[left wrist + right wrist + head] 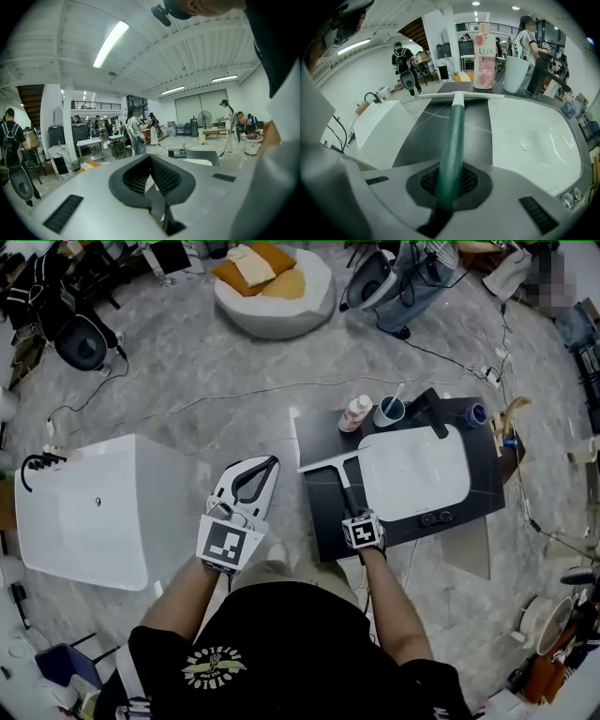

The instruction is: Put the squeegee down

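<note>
the squeegee (330, 464) is clamped by its green handle between the jaws of the right gripper (353, 510), which are closed tight on it in the right gripper view (449, 185). the squeegee (454, 123) is held just left of the sink (412, 474), over the bare black counter (323, 526) in which the sink is set, with the handle running along the sink's left rim and the white blade lying crosswise at the far end. whether the blade touches the counter cannot be told. behind the sink's far left corner a pink bottle (354, 413) and a white cup (389, 412) are stood close together, just past the blade; a black tap (427, 409) is set behind the sink's far rim. no thing is seen on the counter strip under the handle. the left gripper (255, 479) is held well left of the sink, over the grey floor, its jaws shut together with nothing between them (151, 176). farther left of the sink a white tub (94, 512) lies on the floor.
</note>
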`<act>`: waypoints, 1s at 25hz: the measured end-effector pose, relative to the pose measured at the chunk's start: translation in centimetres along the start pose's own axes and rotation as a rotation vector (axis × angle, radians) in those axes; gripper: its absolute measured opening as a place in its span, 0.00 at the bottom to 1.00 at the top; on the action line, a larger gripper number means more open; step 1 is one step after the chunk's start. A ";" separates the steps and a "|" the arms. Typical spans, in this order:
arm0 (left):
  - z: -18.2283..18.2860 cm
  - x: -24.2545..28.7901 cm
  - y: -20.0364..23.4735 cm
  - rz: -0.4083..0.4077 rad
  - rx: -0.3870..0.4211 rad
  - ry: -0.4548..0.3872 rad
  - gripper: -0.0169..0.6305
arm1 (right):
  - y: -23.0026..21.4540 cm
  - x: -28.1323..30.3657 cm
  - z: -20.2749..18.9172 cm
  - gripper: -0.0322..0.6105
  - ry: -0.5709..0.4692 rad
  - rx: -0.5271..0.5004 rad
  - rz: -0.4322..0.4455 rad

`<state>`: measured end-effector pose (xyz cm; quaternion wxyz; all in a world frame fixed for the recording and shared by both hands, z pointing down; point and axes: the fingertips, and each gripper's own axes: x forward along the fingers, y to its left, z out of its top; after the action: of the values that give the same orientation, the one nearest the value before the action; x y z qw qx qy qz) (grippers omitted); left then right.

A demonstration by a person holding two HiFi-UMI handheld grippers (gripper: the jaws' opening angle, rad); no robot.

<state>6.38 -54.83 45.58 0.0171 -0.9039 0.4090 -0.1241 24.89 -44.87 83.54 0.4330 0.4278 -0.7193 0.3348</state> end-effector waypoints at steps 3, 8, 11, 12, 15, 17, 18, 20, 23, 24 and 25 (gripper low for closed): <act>0.0 -0.5 0.2 0.006 -0.007 0.000 0.06 | 0.2 -0.2 0.1 0.09 0.023 -0.016 -0.006; 0.4 -1.7 0.6 0.020 -0.009 -0.010 0.06 | 0.5 0.2 -0.1 0.10 0.014 -0.020 0.003; 0.9 -2.4 0.7 0.024 -0.004 -0.018 0.06 | 1.4 0.0 -0.2 0.23 -0.004 -0.030 0.035; 1.0 -2.6 0.8 0.025 -0.001 -0.021 0.06 | 1.6 -0.1 -0.4 0.29 -0.006 -0.033 0.037; 1.5 -3.3 0.8 0.024 0.007 -0.036 0.06 | 1.7 -0.4 -0.7 0.36 -0.010 -0.041 0.016; 1.8 -3.7 0.7 0.020 0.011 -0.044 0.06 | 1.5 -1.0 -0.8 0.37 -0.021 -0.036 -0.006; 2.0 -4.0 0.7 0.017 0.011 -0.047 0.06 | 1.4 -1.5 -0.7 0.37 -0.029 -0.031 -0.017; 2.3 -4.5 0.6 0.013 0.011 -0.056 0.06 | 1.2 -2.7 -0.6 0.37 -0.049 -0.020 -0.045; 2.8 -5.2 0.5 0.006 0.038 -0.065 0.06 | 1.0 -5.1 0.0 0.37 -0.086 -0.006 -0.089; 2.9 -5.3 0.4 0.006 0.056 -0.063 0.06 | 0.8 -6.2 0.4 0.37 -0.109 -0.001 -0.110; 3.0 -5.5 0.3 0.005 0.073 -0.062 0.06 | 0.7 -7.3 1.0 0.37 -0.142 0.008 -0.128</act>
<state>3.38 -51.19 41.43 0.0633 -0.9050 0.4059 -0.1110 25.83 -43.04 76.43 0.3997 0.4971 -0.7181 0.2782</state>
